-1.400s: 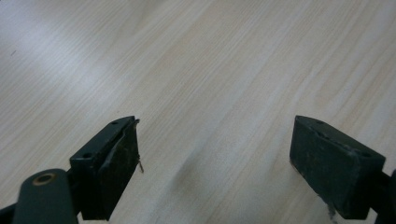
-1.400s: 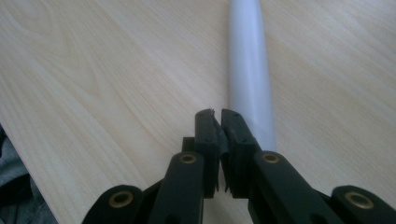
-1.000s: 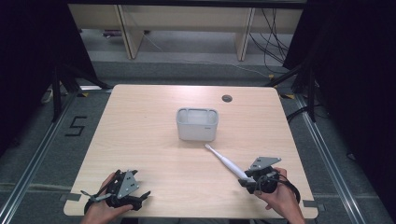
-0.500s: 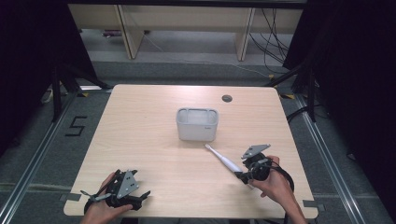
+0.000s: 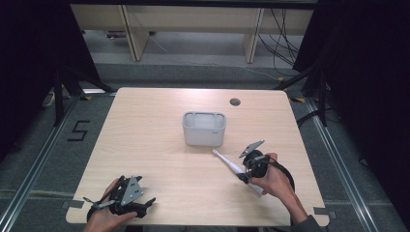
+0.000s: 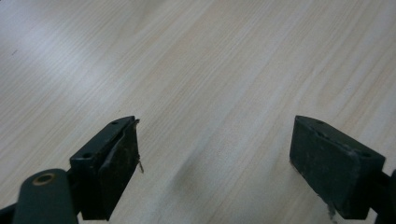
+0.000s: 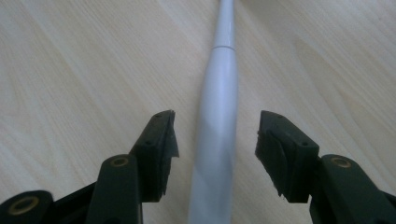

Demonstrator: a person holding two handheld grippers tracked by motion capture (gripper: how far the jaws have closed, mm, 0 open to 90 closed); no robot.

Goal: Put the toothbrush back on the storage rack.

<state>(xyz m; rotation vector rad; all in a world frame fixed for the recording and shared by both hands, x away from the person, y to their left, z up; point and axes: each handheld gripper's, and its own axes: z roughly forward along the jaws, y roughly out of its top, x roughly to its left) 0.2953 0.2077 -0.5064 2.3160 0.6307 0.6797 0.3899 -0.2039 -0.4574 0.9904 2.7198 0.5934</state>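
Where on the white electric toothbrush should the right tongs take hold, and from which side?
On the thick handle of the toothbrush, from above, one jaw on each long side. It lies flat on the table, and the handle is its widest, straightest part; the neck is thin. The right tongs already straddle it, open.

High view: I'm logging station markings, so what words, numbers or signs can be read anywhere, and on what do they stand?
"5": a black figure marked on the grey floor left of the table.
The white bin has a faint mark on its front wall, too small and blurred to read.
The electric toothbrush shows no lettering.
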